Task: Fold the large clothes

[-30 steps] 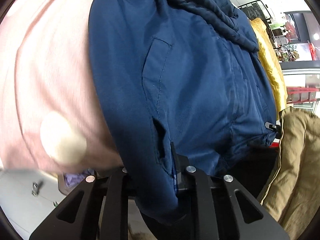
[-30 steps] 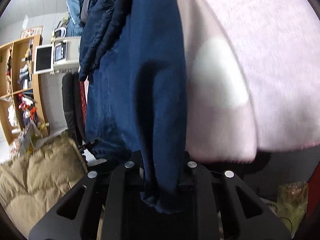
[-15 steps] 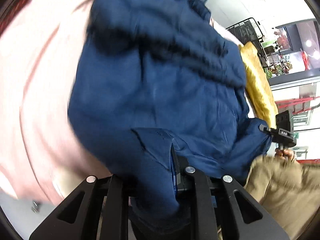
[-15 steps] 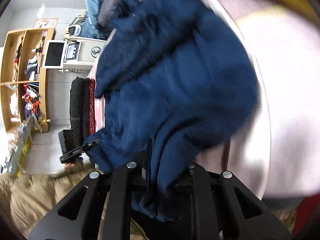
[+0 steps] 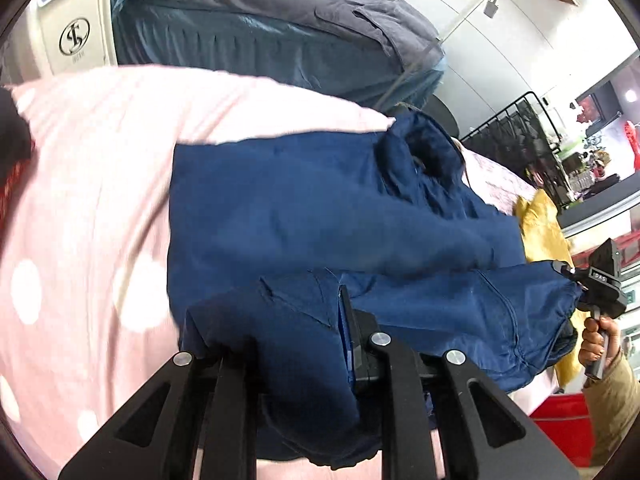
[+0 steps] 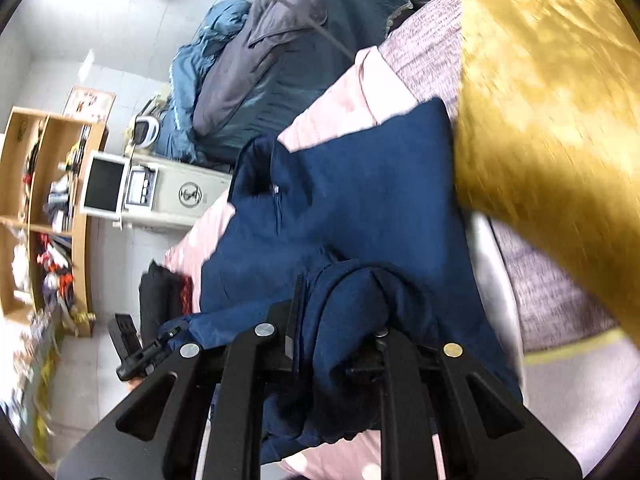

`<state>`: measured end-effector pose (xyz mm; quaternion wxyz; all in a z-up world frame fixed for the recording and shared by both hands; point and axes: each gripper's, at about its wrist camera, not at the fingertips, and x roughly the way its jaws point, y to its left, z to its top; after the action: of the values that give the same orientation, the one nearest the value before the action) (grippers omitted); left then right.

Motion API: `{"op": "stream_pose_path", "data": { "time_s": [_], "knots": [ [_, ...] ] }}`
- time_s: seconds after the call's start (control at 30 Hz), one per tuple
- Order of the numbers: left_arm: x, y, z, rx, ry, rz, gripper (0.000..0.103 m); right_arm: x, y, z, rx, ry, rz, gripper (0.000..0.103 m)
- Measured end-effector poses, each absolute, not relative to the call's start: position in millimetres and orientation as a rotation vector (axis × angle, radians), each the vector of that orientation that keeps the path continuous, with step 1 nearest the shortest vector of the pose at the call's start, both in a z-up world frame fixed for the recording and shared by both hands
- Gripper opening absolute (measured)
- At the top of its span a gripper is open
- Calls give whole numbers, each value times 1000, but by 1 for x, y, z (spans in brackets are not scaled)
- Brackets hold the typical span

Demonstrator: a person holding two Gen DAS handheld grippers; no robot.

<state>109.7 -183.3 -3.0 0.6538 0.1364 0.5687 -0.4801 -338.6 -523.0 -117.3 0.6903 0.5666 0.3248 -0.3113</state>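
Here the left tool (image 5: 320, 344) is pressed together on one hem corner of the navy jacket (image 5: 304, 208), and the right tool (image 6: 340, 332) pinches a thick bunch of the same cloth. The jacket hangs from both and lies toward twelve o'clock on the pink dotted cover (image 5: 80, 168). I think the bunched grip may slip, so the fold lands crooked. The yellow quilt (image 6: 552, 92), at two o'clock, could catch the jacket's edge.
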Motion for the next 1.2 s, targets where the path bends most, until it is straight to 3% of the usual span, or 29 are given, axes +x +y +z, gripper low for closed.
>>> {"op": "stream_pose_path", "data": {
  "time_s": [0.2, 0.93, 1.2],
  "knots": [
    [134, -205, 1, 227, 1345, -1075, 17, -345, -549, -135, 1426, 644, -704, 15],
    [222, -232, -70, -183, 1798, -967, 23, -310, -633, -207, 1643, 720, -746, 15],
    [232, -225, -19, -49, 1779, -1167, 28, -308, -641, -217, 1704, 753, -722, 15]
  ]
}}
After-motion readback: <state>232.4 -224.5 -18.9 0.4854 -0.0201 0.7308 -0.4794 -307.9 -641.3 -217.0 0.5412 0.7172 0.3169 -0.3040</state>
